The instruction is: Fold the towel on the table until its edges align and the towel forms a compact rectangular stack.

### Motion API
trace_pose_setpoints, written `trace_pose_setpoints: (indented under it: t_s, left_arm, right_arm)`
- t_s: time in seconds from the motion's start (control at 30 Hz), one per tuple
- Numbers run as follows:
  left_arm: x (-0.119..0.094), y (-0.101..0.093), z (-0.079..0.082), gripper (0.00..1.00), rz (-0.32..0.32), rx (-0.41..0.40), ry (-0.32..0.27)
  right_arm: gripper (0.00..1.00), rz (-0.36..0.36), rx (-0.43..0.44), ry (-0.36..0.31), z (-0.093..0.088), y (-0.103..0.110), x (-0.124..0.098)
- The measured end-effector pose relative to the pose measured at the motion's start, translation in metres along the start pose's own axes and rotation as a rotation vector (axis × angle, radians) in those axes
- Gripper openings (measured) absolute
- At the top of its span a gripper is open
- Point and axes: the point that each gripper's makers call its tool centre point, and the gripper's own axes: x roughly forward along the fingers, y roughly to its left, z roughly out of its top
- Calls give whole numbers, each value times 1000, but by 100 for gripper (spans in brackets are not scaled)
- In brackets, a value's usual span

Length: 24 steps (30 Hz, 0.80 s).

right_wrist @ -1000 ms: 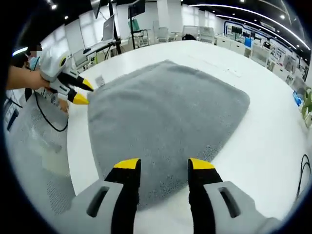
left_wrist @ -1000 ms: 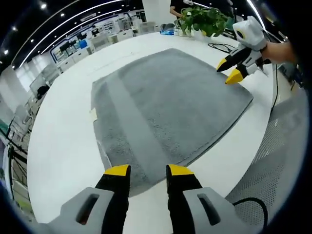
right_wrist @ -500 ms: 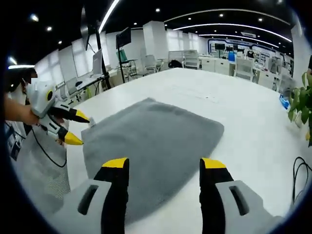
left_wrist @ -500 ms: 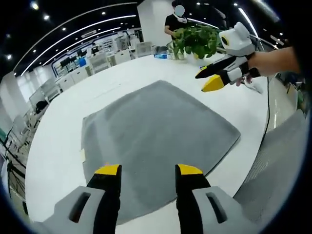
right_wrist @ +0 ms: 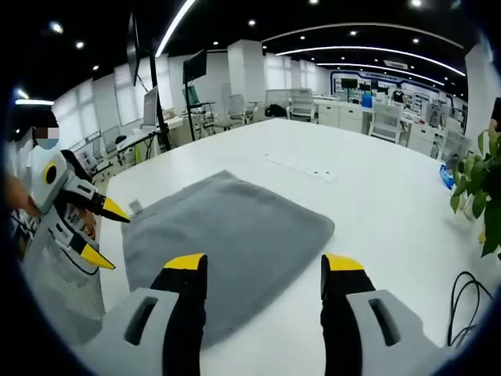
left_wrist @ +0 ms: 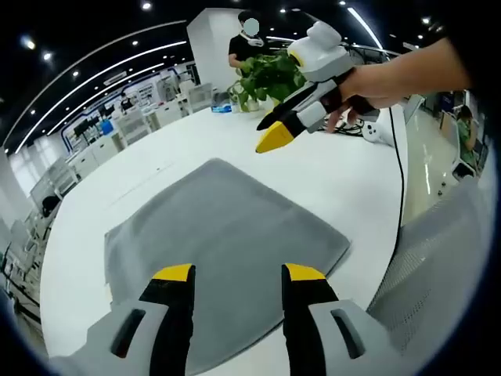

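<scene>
— Where's the towel?

— The grey towel [left_wrist: 219, 251] lies flat on the white table [left_wrist: 329, 176], a folded rectangle near the table's edge. In the right gripper view the same towel [right_wrist: 227, 243] sits ahead of the jaws, with a small white tag [right_wrist: 135, 206] showing at its corner.

— And the grippers?

— The left gripper [left_wrist: 235, 272] hangs above the towel's near edge with its yellow-tipped jaws apart, nothing between them. The right gripper [right_wrist: 264, 263] is likewise over the towel, jaws spread wide and empty. Neither touches the cloth.

— Do they see each other?

— Yes. In the left gripper view the right gripper [left_wrist: 275, 131] comes in from the upper right, held in a hand [left_wrist: 368, 82], up off the table beyond the towel. In the right gripper view the left gripper [right_wrist: 100, 231] shows at the left, jaws apart, just beside the tagged corner.

— Anything else on the table?

— A leafy potted plant [left_wrist: 266, 78] at the far side, and a black cable [right_wrist: 470, 301] looping beside it.
</scene>
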Motion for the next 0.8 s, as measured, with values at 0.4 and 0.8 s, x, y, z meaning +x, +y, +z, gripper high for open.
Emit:
trace_pose_setpoints:
  t_s: [0.4,0.8]
  left_arm:
    - [8,-47,32,45,-87,49,-43]
    - [21,-76,32,45,-158,76,-24]
  right_arm:
    - [55,-22,38,-30,6,-15,5]
    - [49,-70,146,-50,4,-32,-4]
